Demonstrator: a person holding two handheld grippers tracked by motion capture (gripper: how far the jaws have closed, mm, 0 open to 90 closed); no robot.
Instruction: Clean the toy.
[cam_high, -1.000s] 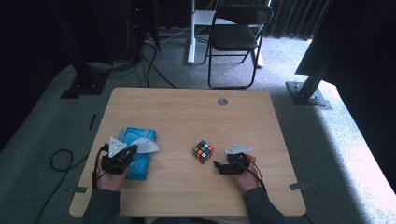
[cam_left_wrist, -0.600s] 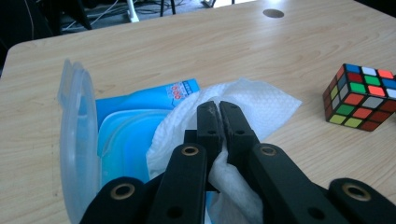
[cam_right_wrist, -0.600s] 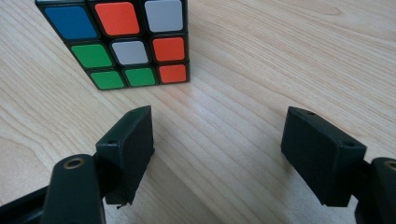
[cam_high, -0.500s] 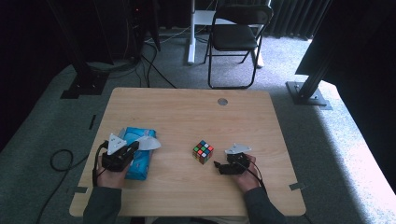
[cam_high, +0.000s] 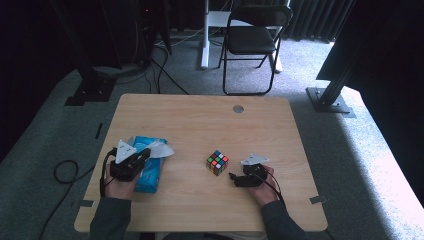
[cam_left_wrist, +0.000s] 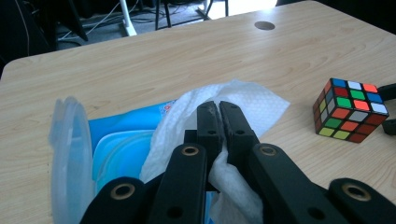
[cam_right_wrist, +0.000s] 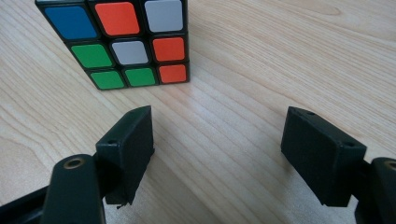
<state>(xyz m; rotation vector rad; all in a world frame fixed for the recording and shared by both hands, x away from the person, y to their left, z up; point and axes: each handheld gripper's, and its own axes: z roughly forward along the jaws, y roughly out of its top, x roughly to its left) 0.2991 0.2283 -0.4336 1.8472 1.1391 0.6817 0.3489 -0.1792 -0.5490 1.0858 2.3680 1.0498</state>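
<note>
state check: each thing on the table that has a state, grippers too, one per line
left gripper: shut on the wipe
wipe: partly pulled out of the pack, pinched between the jaws
wipes pack: lying flat, lid open
lid: flipped up, standing on edge
right gripper: open, holding nothing, short of the cube
Rubik's cube: scrambled, resting on the table, untouched

Embossed paper-like wipe (cam_left_wrist: 243, 100), glossy plastic cube (cam_left_wrist: 351, 110), matt wood table (cam_high: 200, 120)

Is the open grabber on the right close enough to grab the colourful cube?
Probably yes. The right gripper has its jaws wide open and aims at the cube, which sits just ahead on bare table with nothing between. It is not around the cube yet, so it must slide forward a bit.
</note>
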